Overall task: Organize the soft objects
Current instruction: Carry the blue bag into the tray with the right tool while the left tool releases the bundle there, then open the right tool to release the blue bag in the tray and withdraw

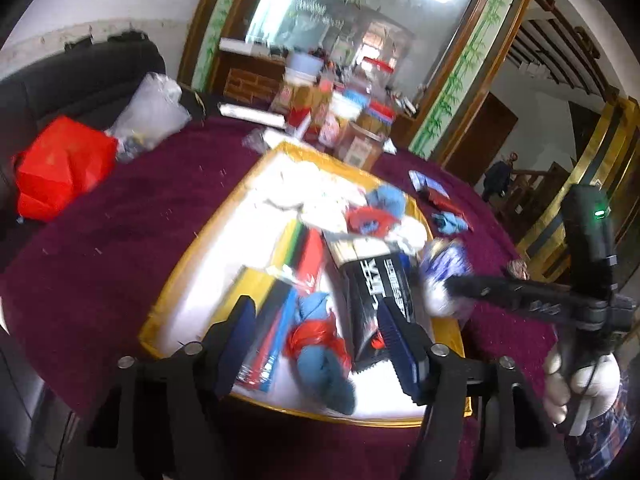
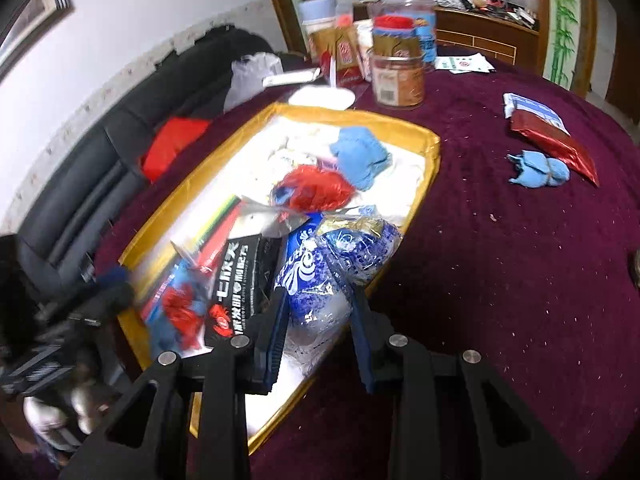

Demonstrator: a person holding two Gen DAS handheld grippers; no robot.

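A gold-rimmed white tray [image 1: 192,264] [image 2: 192,176] lies on the maroon tablecloth. My left gripper [image 1: 319,324] stands open over its near end. A red-and-blue soft bundle [image 1: 320,348] lies on the tray between the fingers, and the pads do not press on it. My right gripper [image 2: 319,320] is shut on a blue-and-white plastic packet [image 2: 320,276] above the tray's right rim. The left wrist view shows that packet [image 1: 444,276] at the right gripper's tip. Farther back in the tray lie a red fluffy bundle [image 2: 312,190] and a light blue cloth [image 2: 362,156].
A black box [image 1: 380,280] and a pack of coloured pencils [image 1: 296,256] lie in the tray. On the cloth to the right are a light blue cloth [image 2: 538,168] and a red foil packet [image 2: 556,140]. Jars [image 2: 400,76] crowd the far edge. A red bag [image 1: 60,168] sits on the dark sofa.
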